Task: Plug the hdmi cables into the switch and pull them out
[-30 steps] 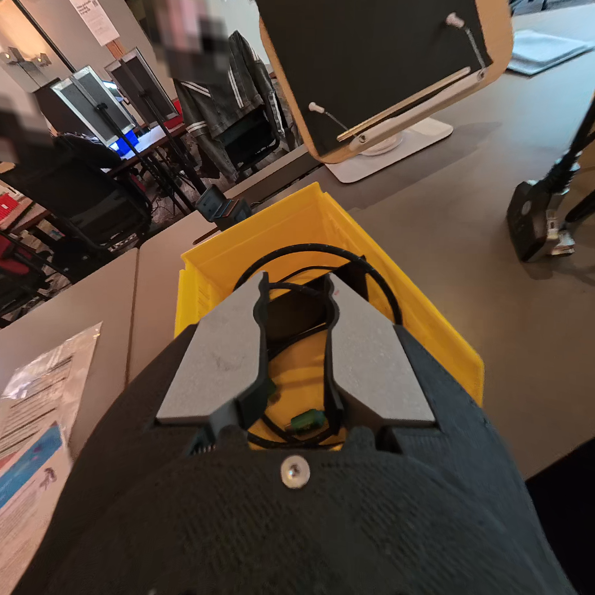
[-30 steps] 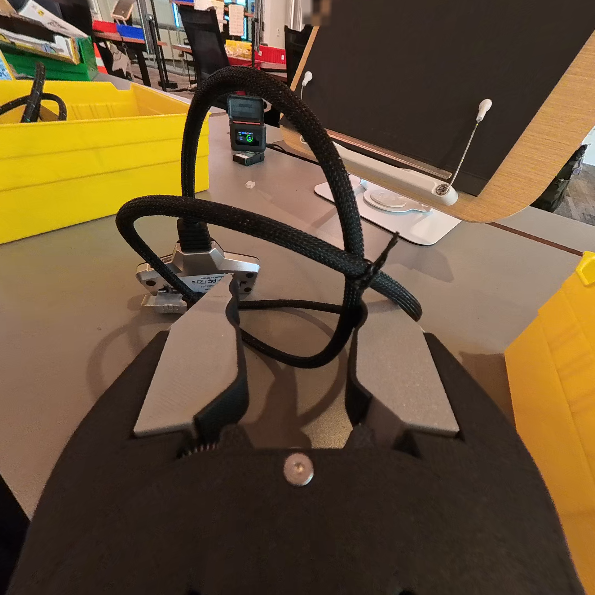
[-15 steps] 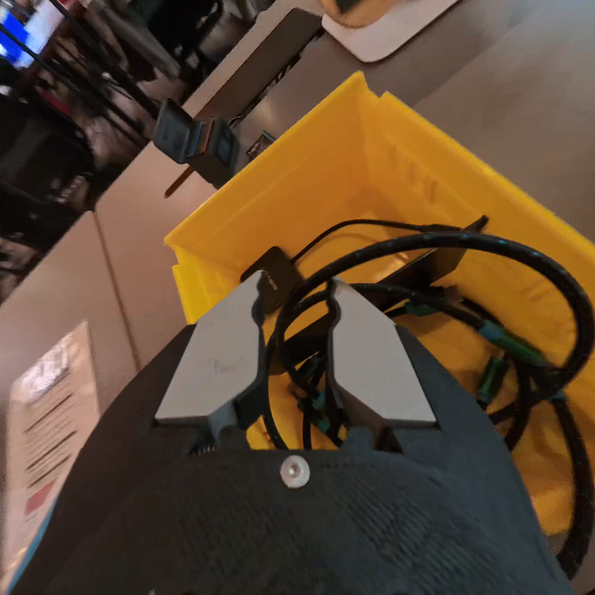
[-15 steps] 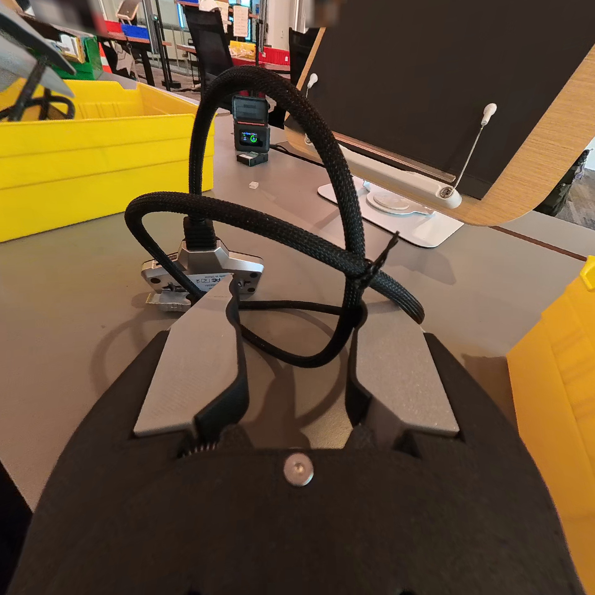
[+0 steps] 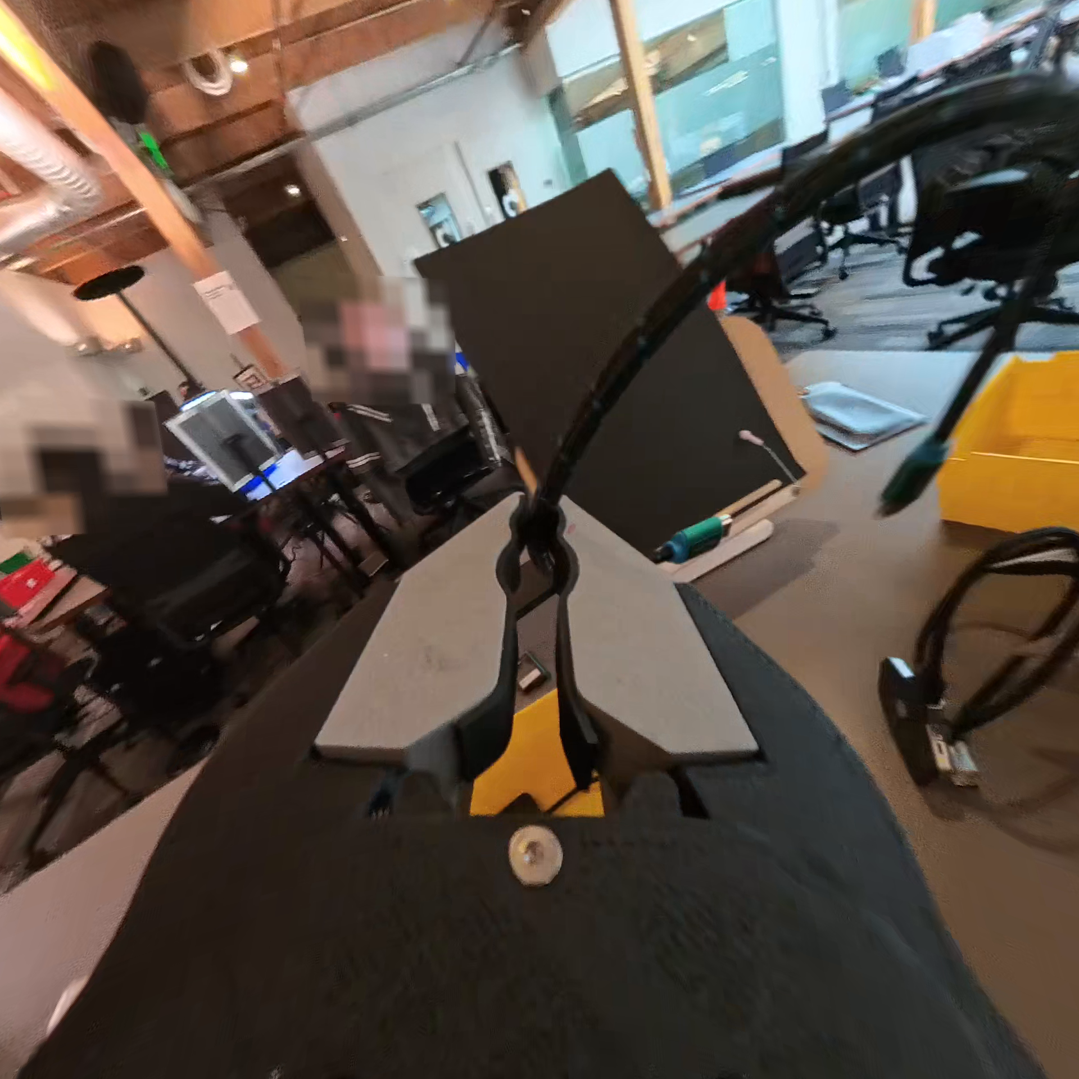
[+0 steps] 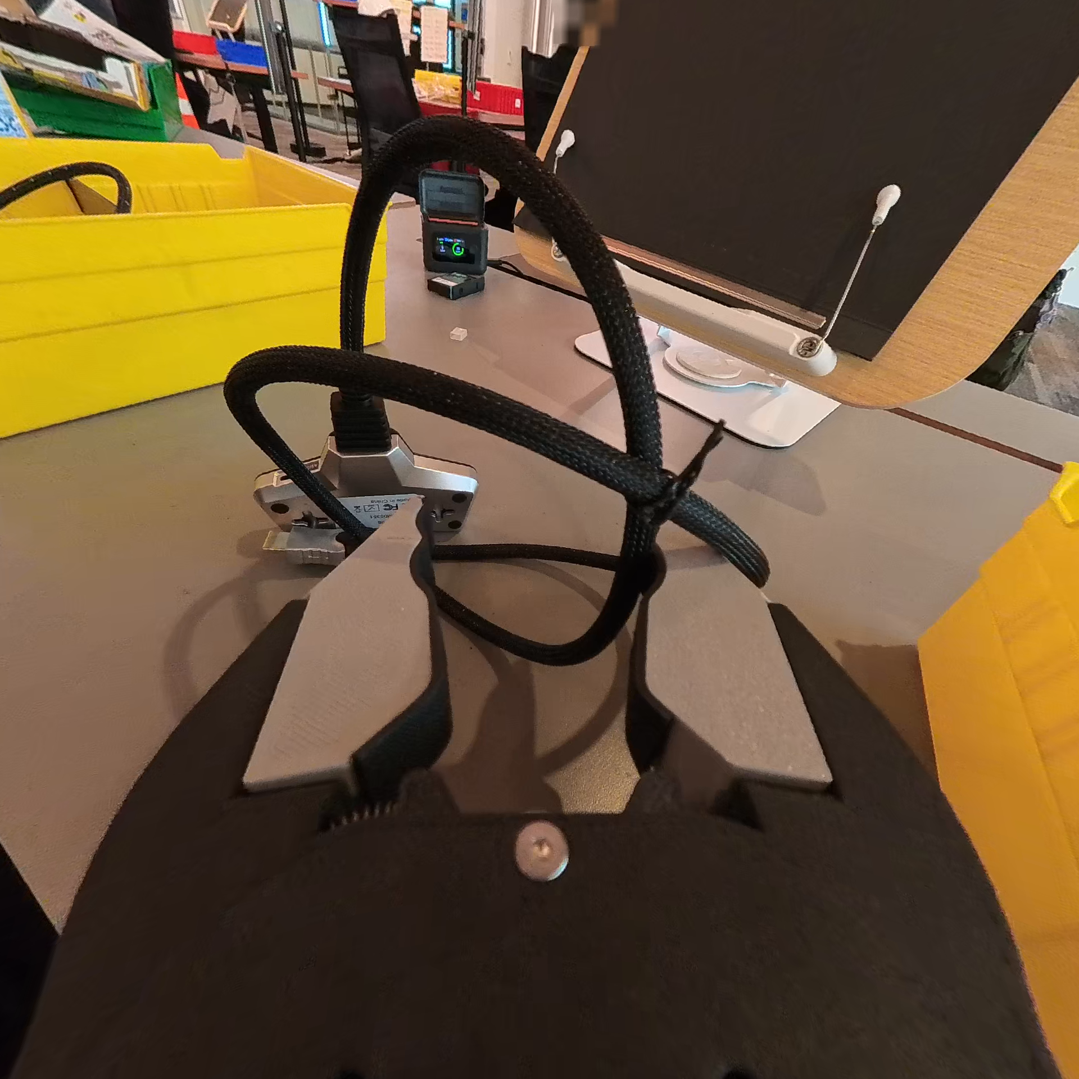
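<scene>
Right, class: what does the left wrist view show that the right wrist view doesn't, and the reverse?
Only the left wrist view: the left gripper, jaws shut on a black cable that arcs upward, with a green plug dangling from it.
Only the right wrist view: the right gripper, jaws open, and a small lit screen.
Both: the switch, the black board, yellow bins and the table.

Left view motion-blurred; right view sharp, evenly lit, wide-angle-warped.
</scene>
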